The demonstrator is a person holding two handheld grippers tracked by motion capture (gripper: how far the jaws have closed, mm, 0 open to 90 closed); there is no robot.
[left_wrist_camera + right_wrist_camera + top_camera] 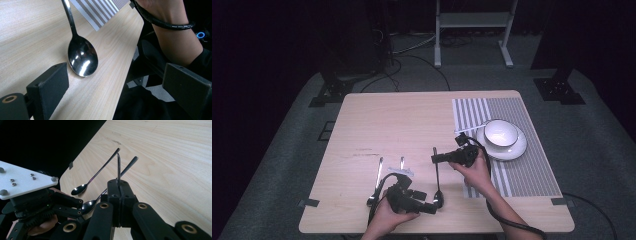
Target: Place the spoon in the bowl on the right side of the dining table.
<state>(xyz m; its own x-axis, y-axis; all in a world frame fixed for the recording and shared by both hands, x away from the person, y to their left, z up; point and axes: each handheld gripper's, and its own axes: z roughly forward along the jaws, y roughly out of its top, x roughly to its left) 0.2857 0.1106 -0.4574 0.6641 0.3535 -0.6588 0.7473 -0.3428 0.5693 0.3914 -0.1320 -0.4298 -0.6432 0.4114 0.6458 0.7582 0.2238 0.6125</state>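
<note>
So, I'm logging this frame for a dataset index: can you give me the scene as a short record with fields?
setting: wooden table, striped placemat on its right side
dishes: white bowl on a white plate on the placemat
cutlery: three spoons; two spoons lying near the front left, third spoon bowl down on the table
right gripper: shut on the third spoon's handle
left gripper: open, the third spoon's bowl just ahead of its jaws
other: a utensil leans on the plate's left rim
</note>
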